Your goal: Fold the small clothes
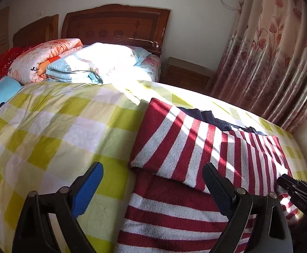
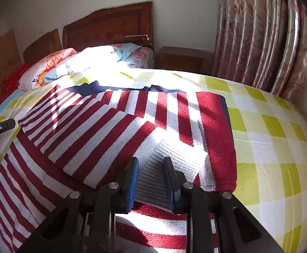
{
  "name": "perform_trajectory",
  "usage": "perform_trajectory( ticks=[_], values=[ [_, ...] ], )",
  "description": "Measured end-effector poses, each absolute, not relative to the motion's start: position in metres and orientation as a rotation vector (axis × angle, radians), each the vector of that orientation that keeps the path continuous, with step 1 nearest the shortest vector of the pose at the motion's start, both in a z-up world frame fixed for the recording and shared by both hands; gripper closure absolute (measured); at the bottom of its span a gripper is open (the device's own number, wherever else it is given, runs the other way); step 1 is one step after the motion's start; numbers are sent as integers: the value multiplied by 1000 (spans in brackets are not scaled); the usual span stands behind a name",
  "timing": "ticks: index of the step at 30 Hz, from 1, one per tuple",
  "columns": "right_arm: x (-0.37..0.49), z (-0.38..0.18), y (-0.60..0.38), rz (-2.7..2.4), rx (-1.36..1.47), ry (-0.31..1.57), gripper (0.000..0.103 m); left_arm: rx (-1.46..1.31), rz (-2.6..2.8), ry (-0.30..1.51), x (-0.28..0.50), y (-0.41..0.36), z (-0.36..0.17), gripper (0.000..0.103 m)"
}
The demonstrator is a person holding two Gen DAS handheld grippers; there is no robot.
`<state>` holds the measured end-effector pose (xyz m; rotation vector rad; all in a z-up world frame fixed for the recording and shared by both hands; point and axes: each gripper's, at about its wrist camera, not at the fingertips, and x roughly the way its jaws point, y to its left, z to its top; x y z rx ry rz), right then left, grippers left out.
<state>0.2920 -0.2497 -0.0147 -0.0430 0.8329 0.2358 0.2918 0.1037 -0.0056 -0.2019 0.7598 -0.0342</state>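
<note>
Right wrist view: striped sweater (image 2: 115, 126) is laid mid-frame on checked bedspread (image 2: 269, 147), navy collar toward headboard | red-white knit, sleeves folded in | right gripper (image 2: 151, 181) clamped on ribbed cuff (image 2: 174, 160) | left gripper (image 1: 153, 189) spread apart.

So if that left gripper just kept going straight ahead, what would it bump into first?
Probably the folded-over sleeve of the striped sweater, or the checked bedsheet beside it. The open left gripper straddles that edge, so depth is unclear.
</note>
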Motion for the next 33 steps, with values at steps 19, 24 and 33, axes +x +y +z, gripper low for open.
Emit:
perform_trajectory(
  ticks=[19,24,33],
  values=[
    [292,-14,-248,234,-55,834,76,-94,-128,875,391,46,-12,0],
    [291,-13,-249,236,-50,834,76,-19,-127,984,431,27,-29,0],
    [292,-14,-250,240,-41,835,76,-69,-90,849,381,42,-24,0]
  ],
)
